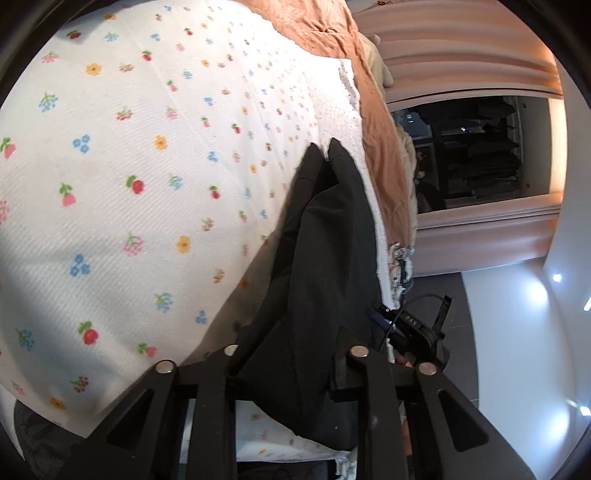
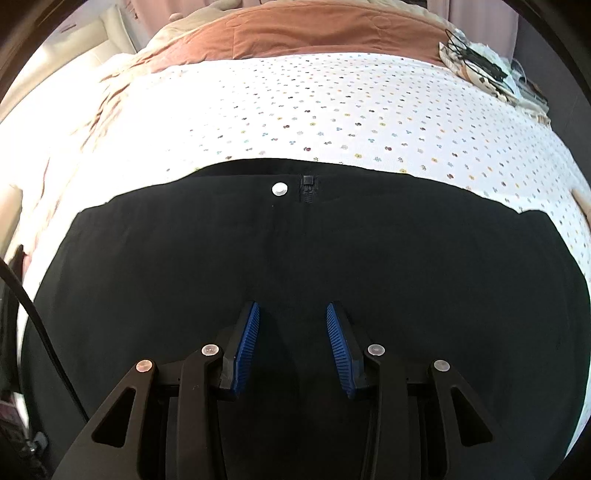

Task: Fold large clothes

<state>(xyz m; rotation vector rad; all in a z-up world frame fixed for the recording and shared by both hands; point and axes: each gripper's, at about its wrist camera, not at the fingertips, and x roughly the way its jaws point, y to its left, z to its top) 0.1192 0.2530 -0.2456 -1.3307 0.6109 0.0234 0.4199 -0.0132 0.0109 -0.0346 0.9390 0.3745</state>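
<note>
A pair of black trousers (image 2: 295, 258) lies spread flat on the floral white bedsheet (image 2: 332, 110), its waistband with a white button (image 2: 279, 189) and a zip on the far side. My right gripper (image 2: 293, 306) hovers over the trousers, its blue pads (image 2: 247, 343) apart with nothing between them. In the left wrist view, a bunched fold of the black trousers (image 1: 325, 240) runs up from between the jaws of my left gripper (image 1: 288, 373) and hides the fingertips. The left gripper is shut on that fold, near the edge of the bedsheet (image 1: 129, 166).
A brown quilt (image 2: 314, 33) covers the far part of the bed. Cables and small items (image 2: 480, 70) lie at its far right corner. A black cable (image 2: 37, 321) hangs at the left. Beyond the bed edge are a black device with a cord (image 1: 410, 328), curtains (image 1: 461, 55) and a dark opening (image 1: 480, 155).
</note>
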